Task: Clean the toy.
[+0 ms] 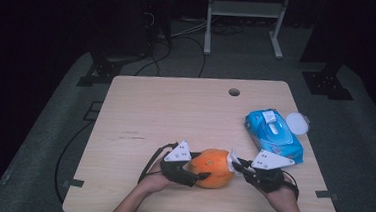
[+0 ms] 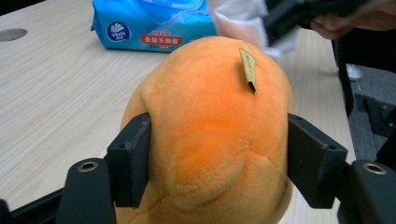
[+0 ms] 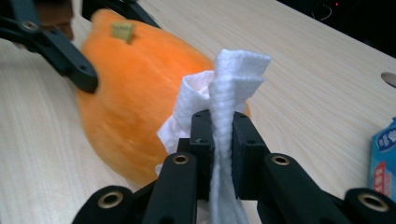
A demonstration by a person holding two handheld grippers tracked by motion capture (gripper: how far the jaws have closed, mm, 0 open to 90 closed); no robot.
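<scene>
I read "Vinda" in a round logo on the blue wipes pack (image 2: 149,23); its red strip's Chinese characters are too small to read.

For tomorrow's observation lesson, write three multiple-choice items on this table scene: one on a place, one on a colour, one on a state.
1. Where does the blue plastic pack of wet wipes lie on the pale wooden table?
A. at its right side
B. at its left edge
C. under the toy

2. What colour is the soft plush toy?
A. green
B. orange
C. purple

3. What is the right gripper doing?
A. standing open
B. shut on nothing
C. shut on a folded white wipe

Answers: 1 A, the pack lies right of the toy; 2 B, its fur is orange; 3 C, the wipe is pinched between the jaws.
</scene>
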